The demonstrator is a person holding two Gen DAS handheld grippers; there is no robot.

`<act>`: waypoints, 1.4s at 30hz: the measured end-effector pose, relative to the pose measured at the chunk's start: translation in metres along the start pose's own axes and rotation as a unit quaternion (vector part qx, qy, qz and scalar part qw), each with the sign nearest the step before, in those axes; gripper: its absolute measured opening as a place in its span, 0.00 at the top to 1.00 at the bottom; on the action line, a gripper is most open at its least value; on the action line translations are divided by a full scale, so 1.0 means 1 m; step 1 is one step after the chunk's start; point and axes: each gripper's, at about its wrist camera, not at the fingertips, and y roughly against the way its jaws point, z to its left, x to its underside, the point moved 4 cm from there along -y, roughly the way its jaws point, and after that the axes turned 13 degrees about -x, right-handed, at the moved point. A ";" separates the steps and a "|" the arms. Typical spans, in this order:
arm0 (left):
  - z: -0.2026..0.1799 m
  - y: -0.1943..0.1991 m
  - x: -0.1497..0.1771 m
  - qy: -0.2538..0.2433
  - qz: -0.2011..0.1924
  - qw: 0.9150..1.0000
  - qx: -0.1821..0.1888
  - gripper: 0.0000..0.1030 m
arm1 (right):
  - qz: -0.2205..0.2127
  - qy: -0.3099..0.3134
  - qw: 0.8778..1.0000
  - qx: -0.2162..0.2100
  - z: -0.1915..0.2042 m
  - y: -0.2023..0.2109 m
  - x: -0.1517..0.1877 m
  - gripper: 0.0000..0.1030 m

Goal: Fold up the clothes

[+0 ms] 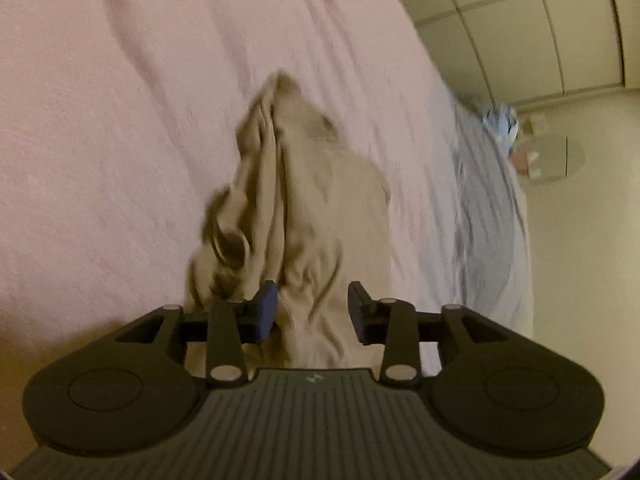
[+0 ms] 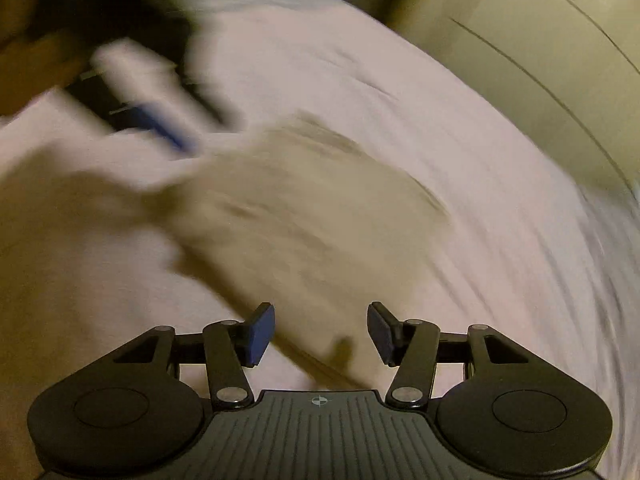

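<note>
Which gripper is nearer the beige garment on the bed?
Left. The left gripper has bunched folds of the beige garment between its open fingers. The right gripper is open just over the garment's near edge; blur hides any contact.

Both views are dim, with a warm yellowish cast. In the right wrist view a bright glare spot sits at the upper right of the frame, perhaps a lamp reflected in a glossy wall. That view is heavily motion-blurred: the beige garment [image 2: 304, 208] and the bed [image 2: 460, 152] smear into streaks, while the fingers [image 2: 260, 334] at the bottom stay sharp. The left wrist view is clearer, with soft shadows in the garment's [image 1: 312, 208] folds and slight blur toward the right. Fisheye distortion bends straight lines, and dark vignetting marks the corners.
</note>
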 end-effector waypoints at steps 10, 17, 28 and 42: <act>-0.010 -0.035 -0.013 -0.003 0.011 1.000 -0.029 0.64 | -0.027 -0.364 0.930 -0.039 -0.122 -0.018 0.001 0.48; -0.020 -0.053 -0.035 -0.041 -0.006 0.998 -0.056 0.63 | -0.040 -0.502 0.859 -0.093 -0.164 -0.045 0.005 0.48; -0.024 -0.062 -0.042 -0.076 -0.006 0.997 -0.018 0.95 | -0.026 -0.510 0.854 -0.104 -0.180 -0.079 -0.006 0.48; -0.013 0.001 -0.057 -0.109 -0.074 0.991 -0.019 0.93 | 0.034 -0.364 0.923 -0.118 -0.125 -0.103 -0.051 0.60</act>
